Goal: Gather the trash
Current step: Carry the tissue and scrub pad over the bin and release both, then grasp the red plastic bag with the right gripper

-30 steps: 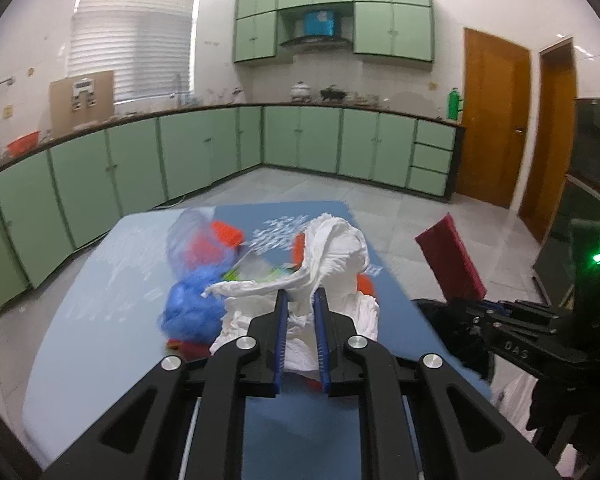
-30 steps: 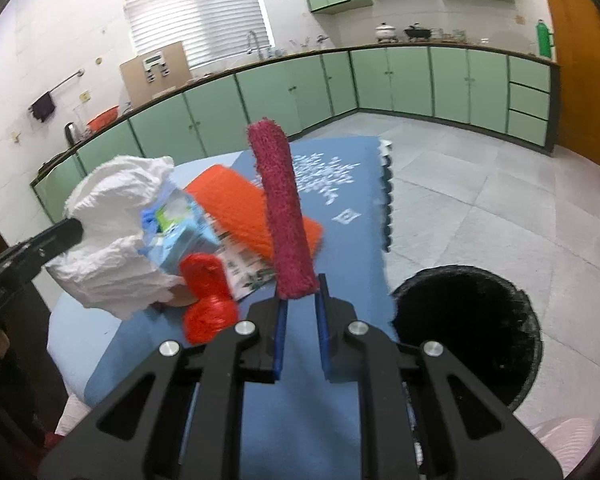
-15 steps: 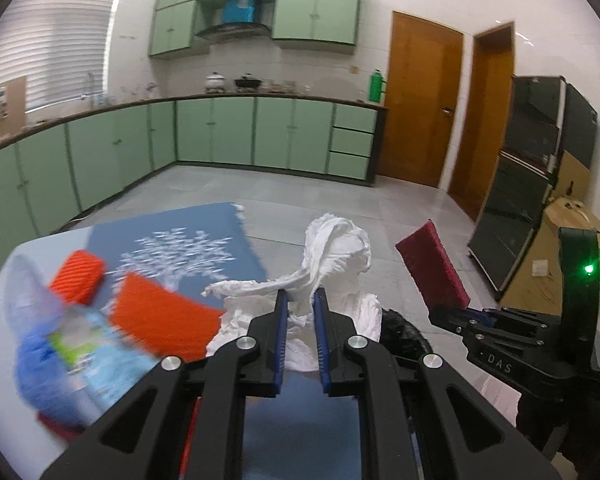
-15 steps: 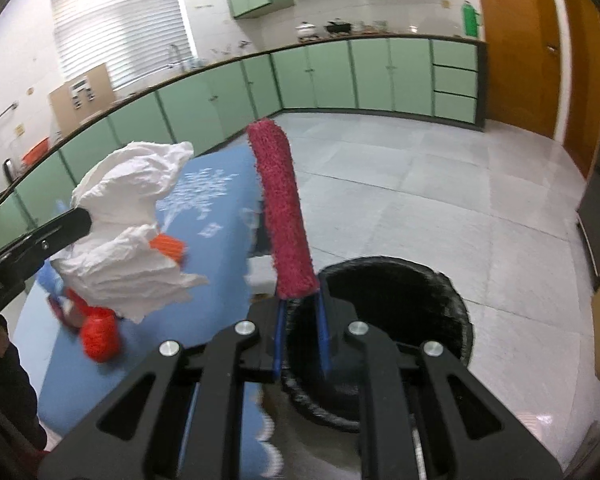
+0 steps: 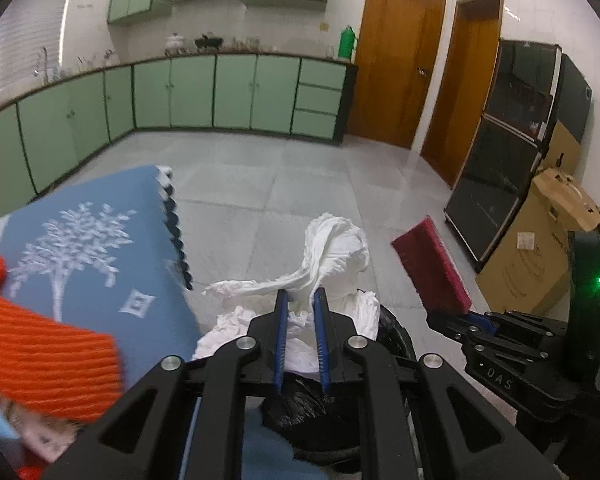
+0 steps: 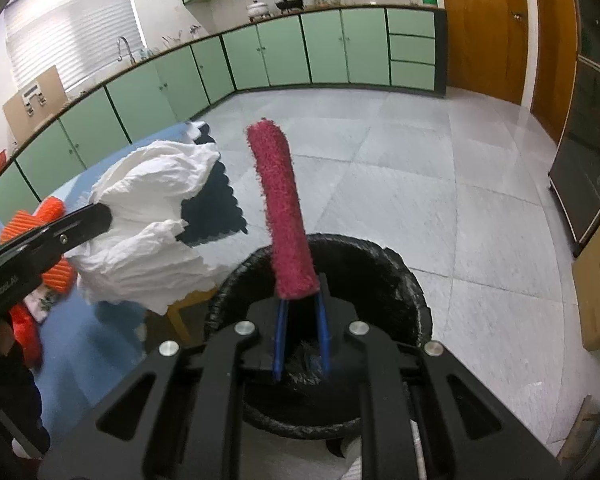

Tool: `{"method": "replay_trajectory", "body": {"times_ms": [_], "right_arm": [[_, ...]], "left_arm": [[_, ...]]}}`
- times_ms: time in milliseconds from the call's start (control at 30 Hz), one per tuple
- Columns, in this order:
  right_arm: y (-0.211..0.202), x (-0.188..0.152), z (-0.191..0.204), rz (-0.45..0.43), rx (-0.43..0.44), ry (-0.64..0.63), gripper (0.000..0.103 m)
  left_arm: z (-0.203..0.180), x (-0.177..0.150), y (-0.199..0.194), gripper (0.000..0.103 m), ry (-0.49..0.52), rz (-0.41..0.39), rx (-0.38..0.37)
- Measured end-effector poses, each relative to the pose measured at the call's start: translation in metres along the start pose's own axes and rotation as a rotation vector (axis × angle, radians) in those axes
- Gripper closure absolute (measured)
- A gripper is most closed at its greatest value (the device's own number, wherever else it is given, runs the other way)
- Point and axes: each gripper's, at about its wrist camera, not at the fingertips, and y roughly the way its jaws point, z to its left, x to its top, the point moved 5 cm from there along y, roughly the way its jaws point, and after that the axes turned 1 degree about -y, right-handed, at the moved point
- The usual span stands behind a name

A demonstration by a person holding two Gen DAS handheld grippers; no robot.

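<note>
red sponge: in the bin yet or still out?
Still out. The red sponge stands between the right tongs, above the black-lined bin; its whole length shows above the rim.

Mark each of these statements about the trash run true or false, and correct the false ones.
1. The left tool holds crumpled white paper. True.
2. The right tool holds a blue sponge. False: it grips a dark red scrub pad.
3. The red pad stands over the black-lined bin. True.
4. The orange pieces are already in the bin. False: they lie on the blue tablecloth.
5. The bin sits on the table. False: it stands on the tiled floor.
</note>
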Motion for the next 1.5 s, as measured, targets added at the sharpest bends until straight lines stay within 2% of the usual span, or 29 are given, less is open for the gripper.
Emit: {"method": "replay_trajectory", "body": {"times_ms": [33,67,100,133,167,233,300,333,400,433,500,600,767,900,1100,1267,1500], "right_arm": [[0.003,0.000,-0.003,0.004,-0.006,0.002,0.086],[0.006,-0.002,-0.006,0.008,-0.013,0.005,0.080],[0.009,-0.003,-0.009,0.012,-0.018,0.007,0.068],[0.012,-0.003,-0.011,0.015,-0.030,0.011,0.064],[0.014,-0.001,-0.010,0.019,-0.037,0.015,0.061],[0.017,-0.003,-0.013,0.029,-0.047,0.026,0.058],[0.017,-0.001,-0.015,0.031,-0.066,0.032,0.041],[0.016,-0.001,-0.015,0.028,-0.077,0.034,0.036],[0.011,0.000,-0.015,0.011,-0.101,0.032,0.016],[0.009,0.001,-0.013,0.003,-0.112,0.028,0.013],[-0.001,0.004,-0.005,-0.023,-0.115,0.014,0.011],[-0.014,0.012,0.010,-0.062,-0.085,0.005,0.009],[-0.036,0.026,0.051,-0.124,0.006,-0.002,0.008],[-0.046,0.029,0.086,-0.164,0.072,-0.027,0.008],[-0.045,0.026,0.141,-0.161,0.146,-0.083,0.008],[-0.044,0.020,0.180,-0.165,0.186,-0.150,0.008],[-0.050,0.000,0.218,-0.167,0.212,-0.212,0.008]], "left_arm": [[0.000,0.000,0.004,0.086,-0.003,0.006,-0.001],[-0.001,0.001,0.008,0.081,-0.010,0.012,-0.009],[-0.001,0.001,0.012,0.073,-0.013,0.018,-0.018],[-0.002,0.001,0.015,0.067,-0.015,0.020,-0.021],[-0.001,0.002,0.016,0.057,-0.019,0.019,-0.021],[0.002,0.002,0.015,0.052,-0.032,0.015,-0.021],[0.005,0.004,0.013,0.046,-0.044,0.011,-0.018],[0.008,0.005,0.009,0.045,-0.049,0.003,-0.011],[0.016,0.008,-0.004,0.039,-0.055,-0.022,0.011],[0.018,0.010,-0.010,0.037,-0.054,-0.033,0.023],[0.028,0.010,-0.031,0.029,-0.046,-0.069,0.074],[0.043,0.008,-0.063,0.023,-0.029,-0.113,0.167],[0.072,-0.006,-0.124,0.017,-0.032,-0.187,0.329],[0.104,-0.024,-0.161,0.016,-0.073,-0.191,0.435],[0.142,-0.050,-0.200,0.016,-0.146,-0.198,0.539],[0.171,-0.078,-0.215,0.016,-0.197,-0.176,0.599],[0.182,-0.111,-0.219,0.017,-0.244,-0.141,0.612]]}}
